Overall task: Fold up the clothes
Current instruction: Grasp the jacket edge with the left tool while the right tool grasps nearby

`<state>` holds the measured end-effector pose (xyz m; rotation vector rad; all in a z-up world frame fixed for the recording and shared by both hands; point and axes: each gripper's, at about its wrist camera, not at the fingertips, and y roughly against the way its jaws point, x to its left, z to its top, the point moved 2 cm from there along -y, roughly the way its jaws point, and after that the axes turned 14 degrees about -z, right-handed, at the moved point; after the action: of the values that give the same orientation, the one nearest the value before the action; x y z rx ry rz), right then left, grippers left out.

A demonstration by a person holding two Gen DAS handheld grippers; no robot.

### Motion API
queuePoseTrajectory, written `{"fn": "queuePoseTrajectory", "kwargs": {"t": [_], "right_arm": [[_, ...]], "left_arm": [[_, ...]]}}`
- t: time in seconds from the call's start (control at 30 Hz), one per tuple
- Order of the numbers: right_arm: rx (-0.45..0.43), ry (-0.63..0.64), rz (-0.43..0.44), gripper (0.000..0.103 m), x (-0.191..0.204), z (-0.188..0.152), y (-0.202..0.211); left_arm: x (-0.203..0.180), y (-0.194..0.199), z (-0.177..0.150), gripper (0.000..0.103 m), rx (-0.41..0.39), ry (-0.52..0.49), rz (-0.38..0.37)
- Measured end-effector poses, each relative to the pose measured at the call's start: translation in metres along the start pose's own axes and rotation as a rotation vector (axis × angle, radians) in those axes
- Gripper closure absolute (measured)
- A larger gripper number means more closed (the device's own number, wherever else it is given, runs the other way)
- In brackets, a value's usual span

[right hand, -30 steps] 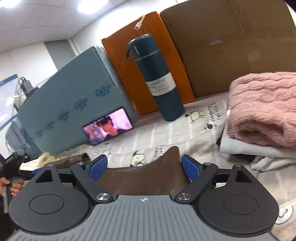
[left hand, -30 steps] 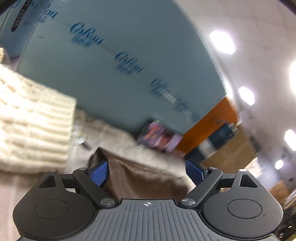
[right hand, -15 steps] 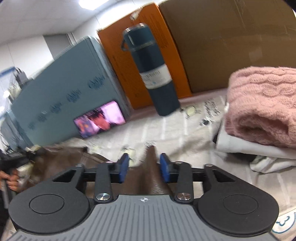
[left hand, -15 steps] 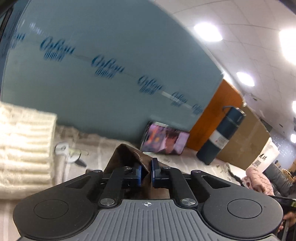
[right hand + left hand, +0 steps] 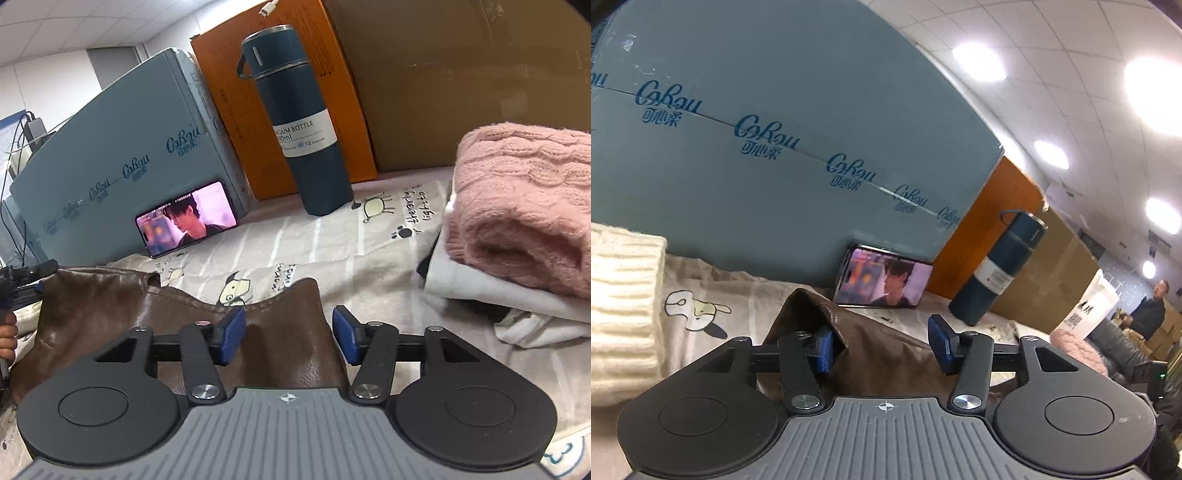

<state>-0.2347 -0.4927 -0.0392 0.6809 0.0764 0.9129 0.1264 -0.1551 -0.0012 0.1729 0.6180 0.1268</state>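
Brown leather-like garment (image 5: 122, 314) lies flat on the printed sheet (image 5: 332, 236), its long axis running between our two grippers, left gripper (image 5: 882, 341) and right gripper (image 5: 288, 334) each spread wide over an end, holding nothing

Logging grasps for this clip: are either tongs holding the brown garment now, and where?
Nothing is held. Both left tongs and right tongs are open over the brown garment.

Both wrist views sit low and close over the brown garment (image 5: 886, 354); phone (image 5: 882, 282) (image 5: 186, 218) and bottle (image 5: 303, 122) lie at twelve o'clock, shared.
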Motion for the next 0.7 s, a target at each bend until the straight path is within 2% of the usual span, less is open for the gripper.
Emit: {"fn": "queuePoseTrajectory", "kwargs": {"t": [0.03, 0.07, 0.1, 0.13, 0.17, 0.23, 0.33, 0.53, 0.7], "right_arm": [[-0.008, 0.005, -0.005, 0.059, 0.001, 0.0, -0.001], [-0.016, 0.01, -0.011, 0.069, 0.003, 0.001, -0.002], [-0.019, 0.017, -0.026, 0.074, 0.004, 0.001, -0.002], [-0.027, 0.02, -0.039, 0.085, 0.003, 0.001, -0.001], [-0.038, 0.014, -0.038, 0.091, 0.001, 0.001, 0.001], [-0.068, -0.002, -0.028, 0.096, -0.003, 0.002, 0.009], [-0.138, -0.016, -0.028, 0.097, -0.005, 0.005, 0.027], [-0.293, -0.065, 0.036, 0.097, -0.005, 0.007, 0.078], [-0.391, -0.089, 0.085, 0.097, -0.005, -0.008, 0.124]], "left_arm": [[0.0, -0.003, 0.0, 0.057, 0.006, -0.008, 0.014], [-0.001, -0.005, -0.001, 0.081, 0.011, -0.029, 0.039], [-0.003, -0.004, -0.003, 0.098, 0.015, -0.065, 0.067], [-0.007, -0.002, -0.004, 0.098, 0.015, -0.093, 0.089], [-0.01, 0.001, -0.005, 0.098, 0.005, -0.111, 0.094], [-0.018, 0.011, -0.004, 0.099, -0.032, -0.134, 0.09], [-0.034, 0.035, 0.0, 0.099, -0.117, -0.155, 0.044], [-0.08, 0.091, -0.003, 0.099, -0.251, -0.228, -0.059], [-0.112, 0.149, -0.033, 0.099, -0.351, -0.251, -0.139]]}}
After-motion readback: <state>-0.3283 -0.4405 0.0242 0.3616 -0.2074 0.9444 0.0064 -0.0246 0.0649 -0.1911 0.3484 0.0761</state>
